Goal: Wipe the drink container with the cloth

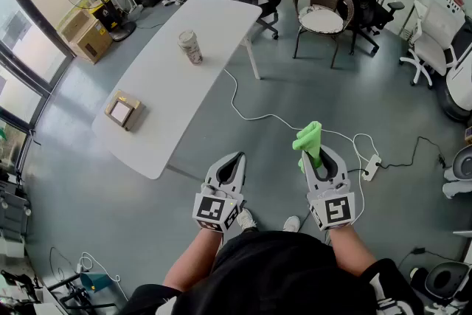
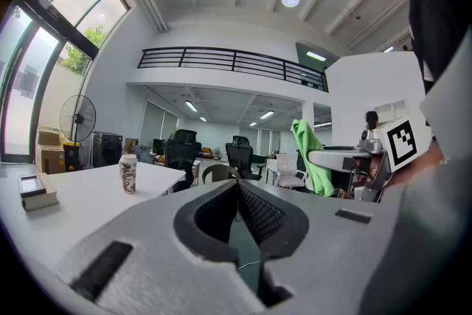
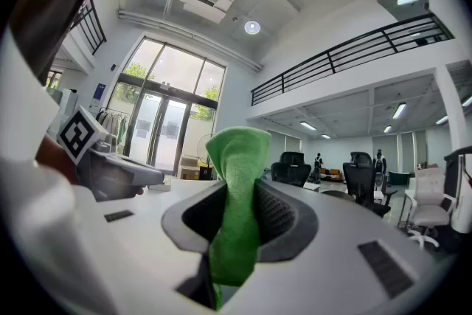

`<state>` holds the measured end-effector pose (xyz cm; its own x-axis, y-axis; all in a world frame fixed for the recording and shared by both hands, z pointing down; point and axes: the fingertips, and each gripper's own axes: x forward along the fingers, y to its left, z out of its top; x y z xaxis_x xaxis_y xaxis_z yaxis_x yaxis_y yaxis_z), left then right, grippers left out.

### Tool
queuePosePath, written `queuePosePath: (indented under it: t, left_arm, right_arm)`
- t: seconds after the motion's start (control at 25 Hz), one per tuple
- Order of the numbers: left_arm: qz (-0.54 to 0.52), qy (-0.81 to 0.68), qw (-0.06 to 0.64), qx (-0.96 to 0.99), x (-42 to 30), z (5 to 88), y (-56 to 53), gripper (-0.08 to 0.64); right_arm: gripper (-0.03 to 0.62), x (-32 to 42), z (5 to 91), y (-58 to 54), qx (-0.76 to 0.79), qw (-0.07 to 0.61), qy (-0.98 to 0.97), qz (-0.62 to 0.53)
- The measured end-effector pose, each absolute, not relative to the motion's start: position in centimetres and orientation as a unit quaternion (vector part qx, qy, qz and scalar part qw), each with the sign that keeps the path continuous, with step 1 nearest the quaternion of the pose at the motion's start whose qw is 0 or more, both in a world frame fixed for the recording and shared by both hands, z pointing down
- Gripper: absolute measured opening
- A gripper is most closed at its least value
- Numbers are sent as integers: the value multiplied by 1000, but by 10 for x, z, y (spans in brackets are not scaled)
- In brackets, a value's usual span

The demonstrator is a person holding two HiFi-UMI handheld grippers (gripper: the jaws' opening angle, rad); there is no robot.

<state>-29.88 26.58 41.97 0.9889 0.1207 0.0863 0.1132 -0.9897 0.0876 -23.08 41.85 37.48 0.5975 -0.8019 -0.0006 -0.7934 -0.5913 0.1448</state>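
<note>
Standing upright on the white tabletop [image 1: 158, 85], the paper drink cup [image 1: 190, 47] is well ahead; left gripper [image 1: 236, 158] fingers closed, empty, likely free to steady it; right gripper [image 1: 318, 153] fingers clamp the green cloth [image 1: 308, 138] for wiping.

**Person and hand-held rig, seen from above and along the jaws.** The person is wearing a black top [image 1: 284, 273] that is leaving the forearms uncovered, and white shoes [image 1: 247, 219]. The left gripper [image 1: 237, 158] and the right gripper [image 1: 323, 153] are each showing a matt, light grey shell that is tapering into two pointed jaws. Black pads [image 2: 264, 216] with a fine mesh texture are lining the jaws' inner faces. A dark rectangular slot [image 2: 102, 268] is marking each jaw's upper face. A cube [image 1: 215, 209] with black-and-white square markers is capping the rear of each gripper.
</note>
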Motion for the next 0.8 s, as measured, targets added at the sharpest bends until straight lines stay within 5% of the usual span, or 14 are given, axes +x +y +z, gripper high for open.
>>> queuePosePath:
  t: [0.8]
  left_arm:
    - [72, 35, 42, 996, -349, 449, 151, 15]
  right_arm:
    - [117, -268, 389, 296, 870, 127, -474, -37]
